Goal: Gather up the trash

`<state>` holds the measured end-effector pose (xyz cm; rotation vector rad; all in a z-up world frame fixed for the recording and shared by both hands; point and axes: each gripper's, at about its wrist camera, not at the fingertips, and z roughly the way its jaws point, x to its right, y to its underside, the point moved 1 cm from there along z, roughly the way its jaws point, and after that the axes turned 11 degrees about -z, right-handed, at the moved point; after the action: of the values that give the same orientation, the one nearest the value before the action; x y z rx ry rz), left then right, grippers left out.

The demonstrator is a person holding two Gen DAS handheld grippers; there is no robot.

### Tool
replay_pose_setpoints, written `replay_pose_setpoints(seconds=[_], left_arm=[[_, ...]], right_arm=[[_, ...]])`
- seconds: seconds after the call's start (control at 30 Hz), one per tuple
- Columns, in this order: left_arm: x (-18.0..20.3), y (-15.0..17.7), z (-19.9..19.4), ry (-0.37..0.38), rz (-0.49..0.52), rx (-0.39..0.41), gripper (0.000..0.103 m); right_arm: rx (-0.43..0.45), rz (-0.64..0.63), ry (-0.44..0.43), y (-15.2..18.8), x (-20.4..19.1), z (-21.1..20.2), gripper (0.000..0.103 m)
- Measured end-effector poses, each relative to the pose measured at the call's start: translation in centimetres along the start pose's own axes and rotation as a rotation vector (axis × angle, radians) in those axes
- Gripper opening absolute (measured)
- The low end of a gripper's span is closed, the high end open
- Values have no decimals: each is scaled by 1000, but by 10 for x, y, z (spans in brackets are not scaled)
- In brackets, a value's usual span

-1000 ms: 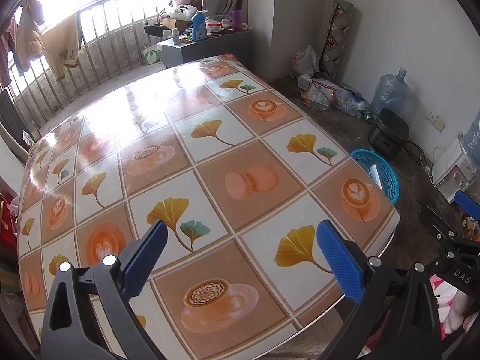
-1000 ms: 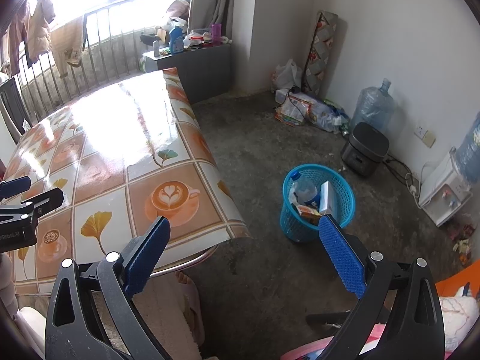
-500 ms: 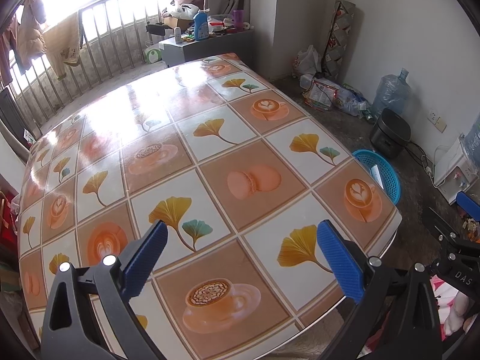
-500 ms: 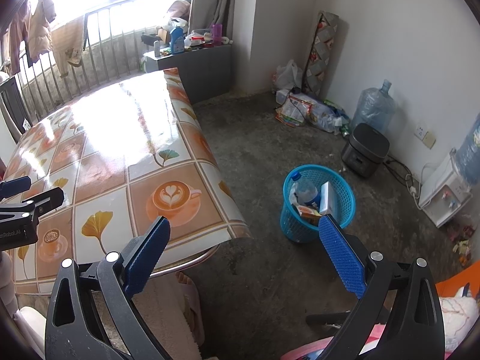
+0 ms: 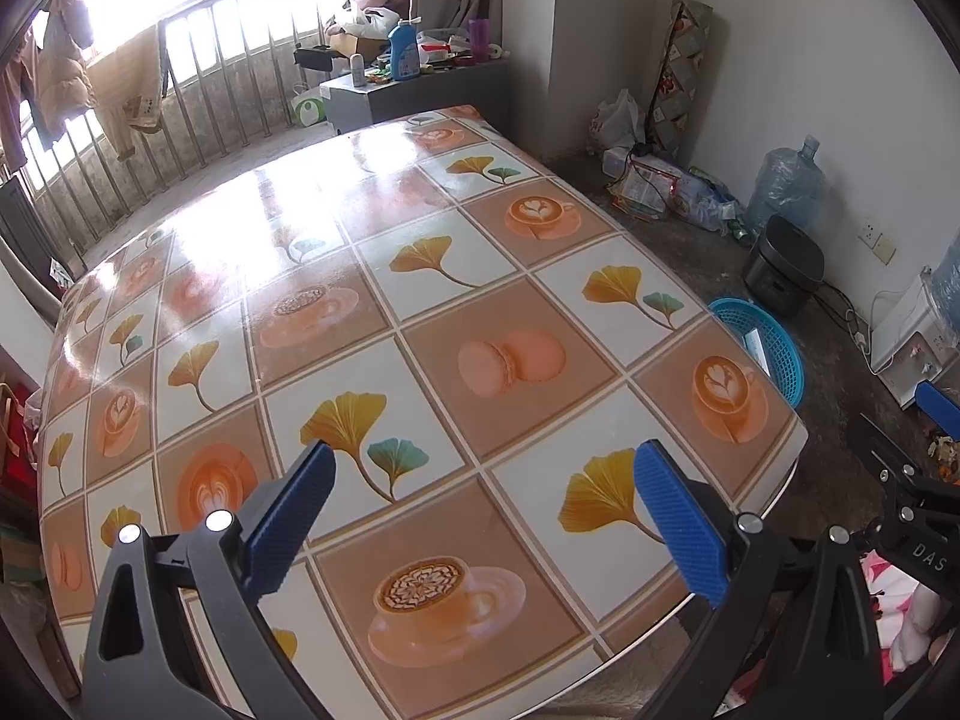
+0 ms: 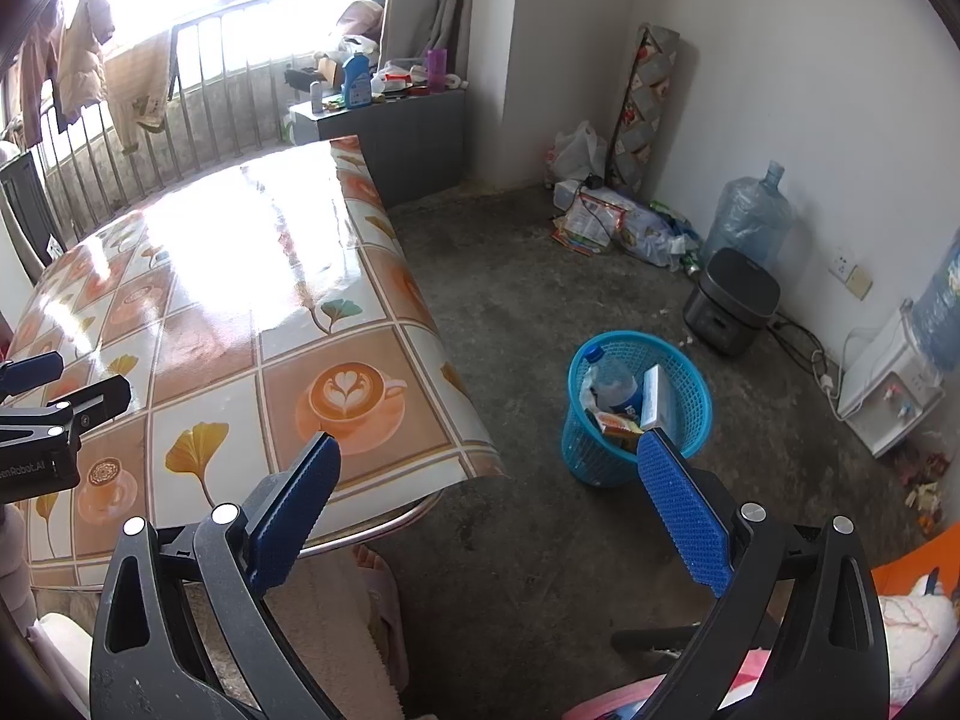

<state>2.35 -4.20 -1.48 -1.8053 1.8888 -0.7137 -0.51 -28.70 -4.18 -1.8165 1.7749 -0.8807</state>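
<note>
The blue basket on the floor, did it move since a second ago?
No. In the right wrist view the blue basket sits at the same spot between the table corner and the black cooker as before.

Black frames, silver screws, ridged blue fingers (image 5: 678, 522)

Orange-and-white checks, blue mesh
The table (image 5: 420, 324) shows ginkgo leaves and latte cups; basket (image 6: 690, 372) turquoise; fingers (image 6: 684, 510) blue, ribbed.

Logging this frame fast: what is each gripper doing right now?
Left gripper: open, holding nothing, above the table.
Right gripper: open, holding nothing, near the blue basket.
</note>
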Motion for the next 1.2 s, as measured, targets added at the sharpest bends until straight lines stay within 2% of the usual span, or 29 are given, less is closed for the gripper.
replay_pose_setpoints(seconds=[1.2], left_arm=[[0,1,3,0,0,-8,98]], right_arm=[[1,0,4,1,-2,-1,95]])
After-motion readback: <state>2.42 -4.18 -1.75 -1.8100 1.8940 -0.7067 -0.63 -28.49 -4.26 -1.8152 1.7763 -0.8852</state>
